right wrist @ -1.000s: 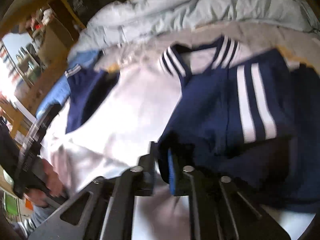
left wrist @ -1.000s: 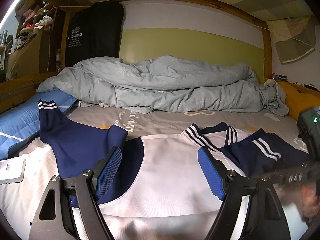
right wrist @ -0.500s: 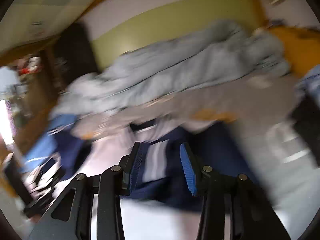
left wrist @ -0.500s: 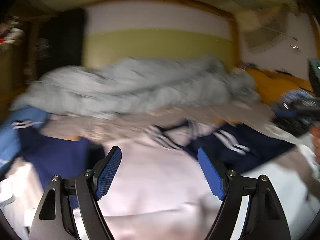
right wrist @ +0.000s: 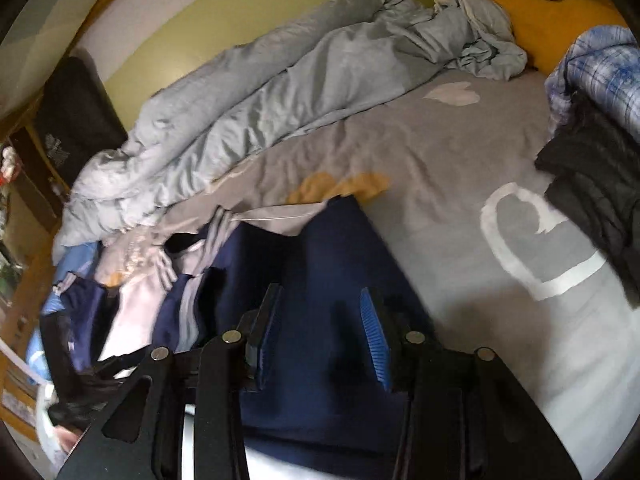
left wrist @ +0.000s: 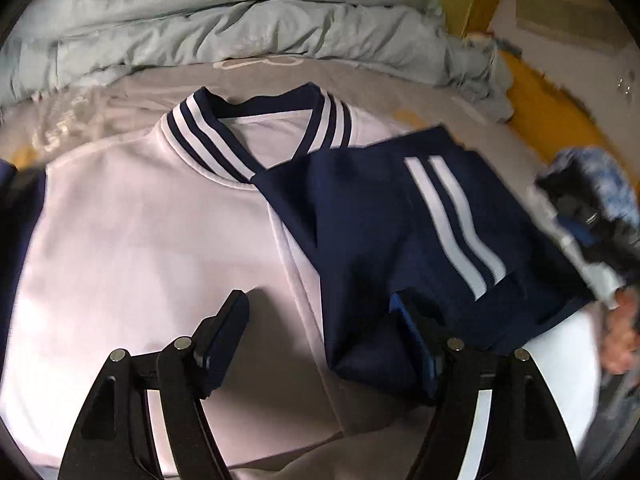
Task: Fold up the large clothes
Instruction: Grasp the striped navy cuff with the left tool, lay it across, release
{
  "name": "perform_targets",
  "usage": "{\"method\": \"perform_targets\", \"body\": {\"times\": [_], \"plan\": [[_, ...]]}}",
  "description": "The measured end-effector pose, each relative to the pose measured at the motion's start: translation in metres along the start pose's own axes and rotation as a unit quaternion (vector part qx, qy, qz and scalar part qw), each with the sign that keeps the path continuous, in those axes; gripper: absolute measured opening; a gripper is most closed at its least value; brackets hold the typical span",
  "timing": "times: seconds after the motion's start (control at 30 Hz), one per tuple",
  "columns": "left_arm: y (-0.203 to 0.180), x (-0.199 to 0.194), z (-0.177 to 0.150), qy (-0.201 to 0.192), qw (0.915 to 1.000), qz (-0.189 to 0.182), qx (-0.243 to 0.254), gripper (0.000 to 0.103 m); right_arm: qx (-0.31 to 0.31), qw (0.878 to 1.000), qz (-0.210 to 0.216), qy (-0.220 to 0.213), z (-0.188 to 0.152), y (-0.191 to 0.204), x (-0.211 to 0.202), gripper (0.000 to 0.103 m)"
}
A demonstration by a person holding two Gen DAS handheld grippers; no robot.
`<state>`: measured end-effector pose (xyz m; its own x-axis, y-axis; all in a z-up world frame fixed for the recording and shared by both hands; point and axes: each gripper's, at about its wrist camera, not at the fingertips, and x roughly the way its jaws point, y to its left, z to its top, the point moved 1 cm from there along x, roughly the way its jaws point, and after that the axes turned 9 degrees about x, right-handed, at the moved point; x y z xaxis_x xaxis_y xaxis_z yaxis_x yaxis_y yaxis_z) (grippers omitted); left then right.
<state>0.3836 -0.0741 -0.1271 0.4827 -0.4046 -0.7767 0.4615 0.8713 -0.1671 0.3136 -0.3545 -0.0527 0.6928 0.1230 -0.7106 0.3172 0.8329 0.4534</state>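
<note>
left wrist view: jacket lies flat on the bed, one navy sleeve folded across it. my left gripper is closing, empty; right gripper released, empty. i judge the other sleeve comes next.

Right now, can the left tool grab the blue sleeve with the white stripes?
Probably yes. The left tool hangs open just above the folded navy sleeve, one finger already over its edge, with nothing lying between them.
</note>
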Motion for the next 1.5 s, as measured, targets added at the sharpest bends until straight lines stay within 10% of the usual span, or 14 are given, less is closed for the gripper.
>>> {"method": "perform_targets", "body": {"times": [0.03,0.1,0.13,0.17,0.33,0.47,0.7,0.87,1.0,1.17,1.27,1.37,1.5], "plan": [[0.001,-0.003,0.001,-0.006,1.0000,-0.004,0.001,0.074,-0.002,1.000,-0.009,0.004,0.001,-0.001,0.003,0.045],[0.001,-0.007,0.002,-0.010,0.9999,-0.004,0.010,0.046,0.003,0.999,-0.029,0.021,0.003,-0.006,0.012,0.049],[0.000,-0.009,0.001,-0.011,0.9997,-0.014,0.014,0.013,0.004,0.999,-0.036,0.031,0.004,-0.008,0.017,0.049],[-0.002,-0.015,0.000,-0.020,0.9996,-0.008,0.020,0.011,0.004,0.998,-0.041,0.039,0.005,-0.009,0.021,0.049],[0.005,-0.071,0.000,-0.108,0.9796,0.154,0.071,0.008,-0.015,0.996,-0.072,0.047,0.017,-0.005,0.031,0.049],[0.040,-0.082,-0.006,-0.085,0.9611,0.254,0.067,0.008,-0.023,0.994,-0.086,0.068,0.029,0.002,0.049,0.050],[0.065,-0.083,-0.018,-0.081,0.9796,0.182,0.028,0.016,-0.033,0.989,-0.110,0.098,0.022,-0.001,0.077,0.051],[0.025,-0.085,-0.015,-0.095,0.9870,0.107,0.073,0.060,-0.033,0.989,-0.112,0.087,0.019,-0.003,0.074,0.054],[-0.007,-0.059,-0.006,-0.057,0.9875,0.081,0.123,0.060,-0.029,0.990,-0.110,0.080,0.018,-0.004,0.072,0.054],[0.013,-0.001,0.014,0.023,0.9827,0.157,0.095,0.058,-0.049,0.989,-0.122,0.073,0.016,0.002,0.075,0.054],[0.040,-0.015,0.017,-0.008,0.9861,0.163,0.033,0.020,-0.072,0.986,-0.130,0.068,0.014,0.005,0.078,0.044],[0.055,-0.054,0.012,-0.075,0.9768,0.200,0.010,0.016,-0.090,0.987,-0.120,0.061,0.011,0.010,0.077,0.015],[0.075,-0.097,0.000,-0.125,0.9638,0.235,-0.022,0.013,-0.083,0.990,-0.114,0.010,0.015,0.009,0.059,0.009]]}}
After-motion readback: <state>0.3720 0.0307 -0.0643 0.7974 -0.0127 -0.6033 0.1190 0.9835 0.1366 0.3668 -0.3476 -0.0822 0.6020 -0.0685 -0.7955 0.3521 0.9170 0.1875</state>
